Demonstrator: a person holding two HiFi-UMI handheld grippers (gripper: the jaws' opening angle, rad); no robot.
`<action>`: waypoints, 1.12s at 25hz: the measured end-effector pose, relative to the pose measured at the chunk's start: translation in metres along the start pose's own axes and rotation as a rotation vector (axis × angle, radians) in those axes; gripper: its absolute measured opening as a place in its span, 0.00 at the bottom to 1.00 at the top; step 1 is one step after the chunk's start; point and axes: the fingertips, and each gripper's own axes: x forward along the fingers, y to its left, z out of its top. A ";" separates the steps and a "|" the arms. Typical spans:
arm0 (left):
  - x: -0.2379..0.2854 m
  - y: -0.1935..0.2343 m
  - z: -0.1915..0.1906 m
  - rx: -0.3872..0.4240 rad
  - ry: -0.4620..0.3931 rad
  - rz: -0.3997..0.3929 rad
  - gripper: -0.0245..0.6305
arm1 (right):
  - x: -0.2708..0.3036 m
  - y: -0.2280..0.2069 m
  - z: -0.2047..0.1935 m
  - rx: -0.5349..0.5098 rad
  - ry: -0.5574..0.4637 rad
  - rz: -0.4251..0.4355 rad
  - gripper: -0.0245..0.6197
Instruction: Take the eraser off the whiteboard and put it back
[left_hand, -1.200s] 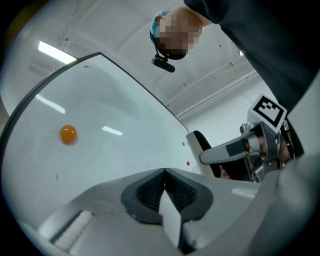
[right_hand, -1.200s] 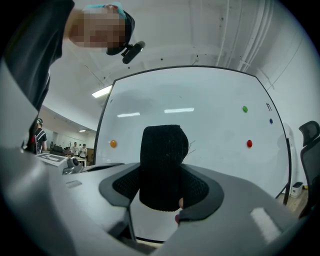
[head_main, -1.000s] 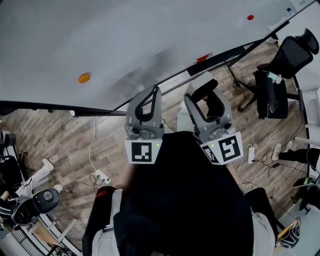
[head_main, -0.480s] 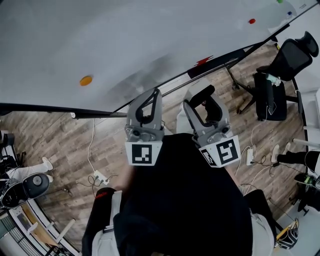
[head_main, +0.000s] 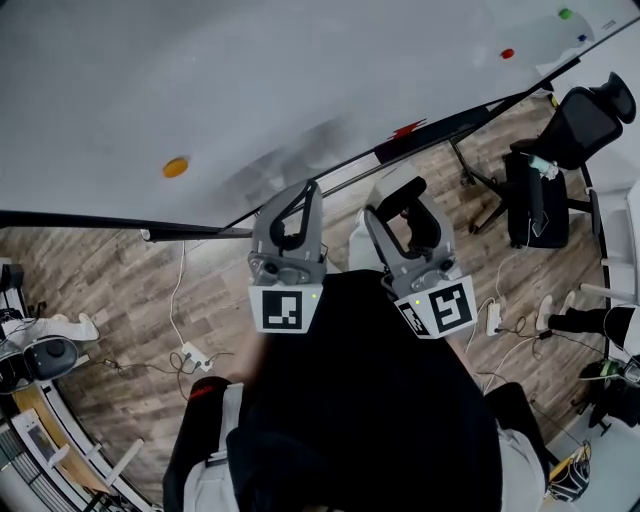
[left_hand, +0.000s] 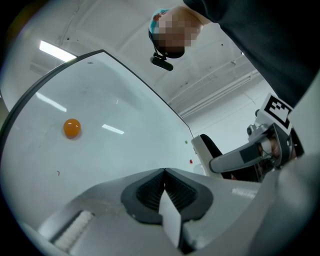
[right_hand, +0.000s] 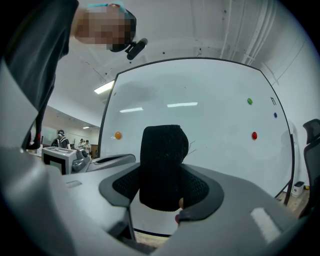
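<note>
My right gripper (head_main: 405, 215) is shut on the eraser (head_main: 404, 192), a block with black felt that stands upright between the jaws (right_hand: 162, 165). The whiteboard (head_main: 250, 90) fills the space ahead, and the eraser looks held a little short of it. My left gripper (head_main: 312, 187) hangs just left of the right one, jaws shut with nothing between them (left_hand: 164, 172). In the left gripper view the right gripper (left_hand: 250, 155) shows at the right with the eraser (left_hand: 206, 150) in it.
Magnets dot the board: orange (head_main: 176, 166), red (head_main: 507, 53), green (head_main: 566, 14). A red marker (head_main: 405, 128) lies on the board's tray. An office chair (head_main: 560, 150) stands at the right. Cables and a power strip (head_main: 195, 355) lie on the wooden floor.
The right gripper with the eraser has drifted slightly down and left in the head view. The left gripper has stayed put. Both grips are unchanged.
</note>
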 end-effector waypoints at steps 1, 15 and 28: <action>0.000 0.001 0.000 -0.002 -0.001 0.002 0.04 | 0.001 0.001 0.000 -0.001 0.000 0.001 0.40; 0.002 0.009 -0.006 -0.003 0.011 0.015 0.04 | 0.016 -0.036 0.042 -0.047 -0.047 -0.073 0.40; 0.020 0.001 -0.012 0.007 0.020 -0.017 0.04 | 0.035 -0.096 0.081 -0.135 -0.071 -0.128 0.40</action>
